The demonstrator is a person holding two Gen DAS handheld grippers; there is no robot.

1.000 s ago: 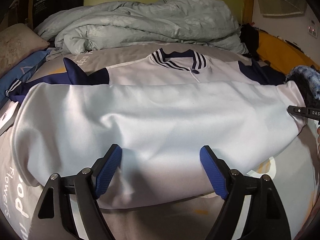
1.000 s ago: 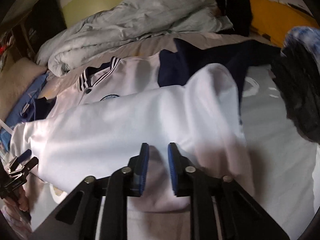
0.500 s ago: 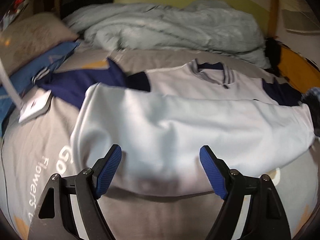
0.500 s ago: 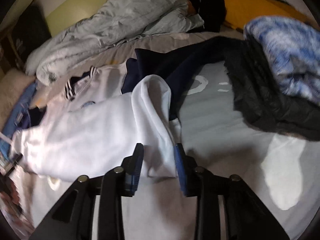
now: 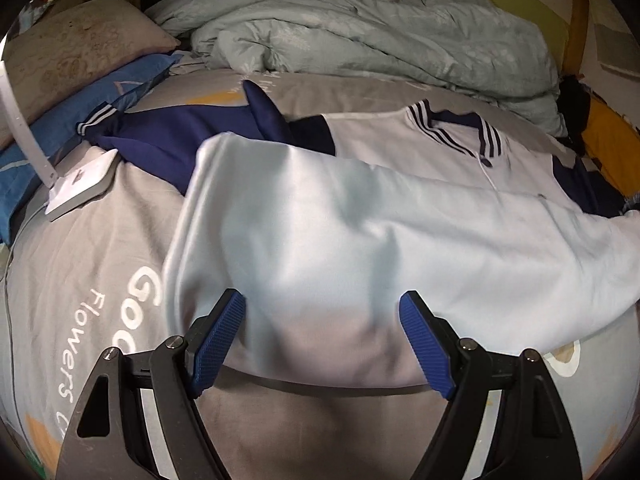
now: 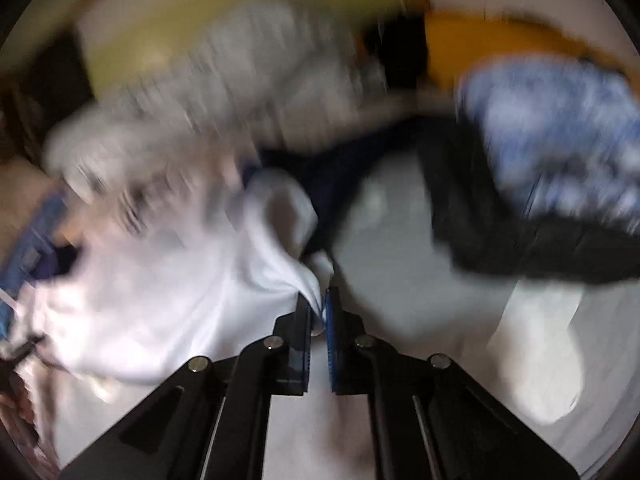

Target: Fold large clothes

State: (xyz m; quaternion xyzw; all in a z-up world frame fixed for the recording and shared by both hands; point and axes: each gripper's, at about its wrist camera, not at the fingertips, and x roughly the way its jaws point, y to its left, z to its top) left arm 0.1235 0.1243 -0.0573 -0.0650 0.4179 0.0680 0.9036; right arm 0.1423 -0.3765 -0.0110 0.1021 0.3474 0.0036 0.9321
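A white jacket point(image 5: 360, 232) with navy sleeves and a striped collar point(image 5: 452, 128) lies on the grey bed sheet point(image 5: 80, 280), its lower half folded up over its chest. My left gripper point(image 5: 322, 316) hovers open just above the near fold, the blue pads wide apart with white cloth below them. In the blurred right wrist view, my right gripper point(image 6: 318, 308) is shut on a corner of the white jacket point(image 6: 180, 280), pinching the hem and lifting it. A navy sleeve point(image 6: 332, 184) runs off beyond that corner.
A crumpled pale quilt point(image 5: 380, 36) fills the head of the bed. At the left lie a beige pillow point(image 5: 68, 56), a blue cloth point(image 5: 100, 96) and a white charger block with cable point(image 5: 80, 184). Black and fuzzy blue clothes point(image 6: 540, 160) are piled at the right.
My right gripper slid to the jacket's right corner, opened a little, then shut on the hem and lifted it. The left gripper drifted left along the near fold, staying open.
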